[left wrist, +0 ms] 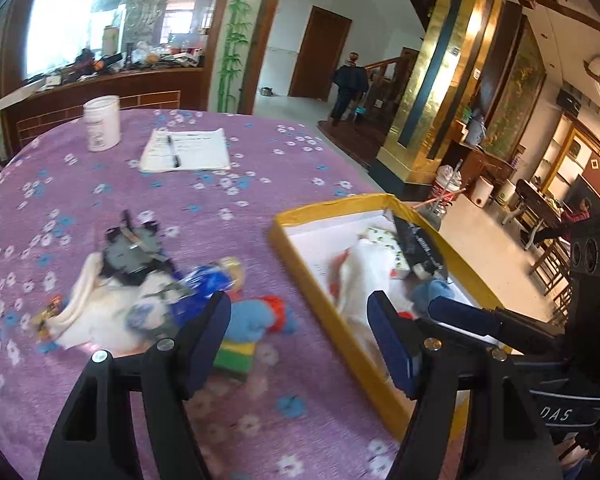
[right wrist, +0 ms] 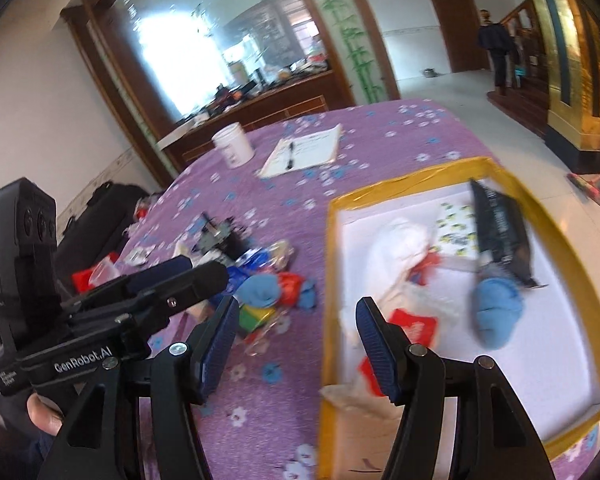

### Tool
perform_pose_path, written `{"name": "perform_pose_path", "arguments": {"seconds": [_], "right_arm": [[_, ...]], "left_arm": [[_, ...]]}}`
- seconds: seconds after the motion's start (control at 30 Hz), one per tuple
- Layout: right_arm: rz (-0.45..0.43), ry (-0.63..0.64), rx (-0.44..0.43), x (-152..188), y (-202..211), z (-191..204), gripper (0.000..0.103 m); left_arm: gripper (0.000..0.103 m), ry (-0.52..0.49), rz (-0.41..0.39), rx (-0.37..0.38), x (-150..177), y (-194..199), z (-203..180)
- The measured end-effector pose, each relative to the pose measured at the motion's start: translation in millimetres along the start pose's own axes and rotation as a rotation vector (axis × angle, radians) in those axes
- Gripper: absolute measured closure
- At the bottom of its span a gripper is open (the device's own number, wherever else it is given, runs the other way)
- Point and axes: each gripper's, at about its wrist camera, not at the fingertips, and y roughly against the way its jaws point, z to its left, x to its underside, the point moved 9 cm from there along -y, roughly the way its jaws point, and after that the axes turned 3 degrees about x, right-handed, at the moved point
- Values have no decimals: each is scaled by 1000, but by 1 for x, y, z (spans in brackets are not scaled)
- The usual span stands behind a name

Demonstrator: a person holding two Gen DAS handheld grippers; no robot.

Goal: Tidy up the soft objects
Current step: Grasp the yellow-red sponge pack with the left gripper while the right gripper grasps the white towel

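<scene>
Both tools are released and empty: left tool [left wrist: 298, 322], right tool [right wrist: 296, 326]. Loose soft items [left wrist: 256, 316] lie on the table [left wrist: 260, 168] just ahead of the left tool; sorted ones fill the yellow box [right wrist: 420, 180] ahead of the right tool, presumably for containment.

Purple flowered tablecloth [left wrist: 228, 200], yellow-rimmed white box [left wrist: 340, 204], blue sock [right wrist: 496, 312], white jar [left wrist: 102, 122]
</scene>
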Motion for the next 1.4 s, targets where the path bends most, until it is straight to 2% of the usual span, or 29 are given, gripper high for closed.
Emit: {"name": "perform_pose_path", "arguments": {"seconds": [0.17, 0.3, 0.33, 0.43, 0.47, 0.57, 0.6, 0.67, 0.73, 0.83, 0.9, 1.0, 1.07, 1.17, 1.3, 1.4], "right_arm": [[72, 74, -44, 25, -27, 37, 38], [118, 102, -68, 41, -45, 54, 38], [124, 103, -70, 43, -47, 56, 38], [133, 104, -77, 47, -50, 59, 38], [133, 103, -76, 48, -50, 59, 38], [134, 102, -74, 49, -49, 59, 38], [133, 101, -74, 49, -48, 59, 38], [132, 102, -75, 50, -46, 58, 38], [133, 101, -73, 50, -44, 56, 38], [137, 93, -77, 50, -46, 53, 38], [140, 88, -83, 50, -48, 52, 38], [156, 90, -94, 52, -55, 56, 37], [164, 92, -102, 52, -60, 59, 37], [171, 101, -112, 55, -63, 65, 37], [178, 122, -108, 58, -64, 70, 37], [172, 129, -105, 57, -62, 71, 33]], "left_arm": [[33, 67, -26, -66, 6, 27, 52], [33, 154, -46, -187, -2, 44, 110], [33, 212, -24, -243, -6, 43, 139], [33, 315, 27, -301, -9, 29, 187], [33, 345, 71, -337, -5, 19, 206], [33, 397, 157, -338, 4, -10, 234], [37, 417, 184, -348, 10, -15, 240], [39, 423, 213, -344, 20, -17, 242], [39, 354, 230, -397, 30, -4, 236], [39, 291, 255, -380, 53, 16, 226], [39, 251, 282, -410, 76, 33, 228], [39, 276, 258, -400, 102, 62, 234], [39, 303, 219, -388, 104, 76, 237], [33, 288, 164, -384, 96, 81, 238], [29, 249, 185, -390, 88, 61, 234], [29, 221, 199, -391, 88, 44, 230]]}}
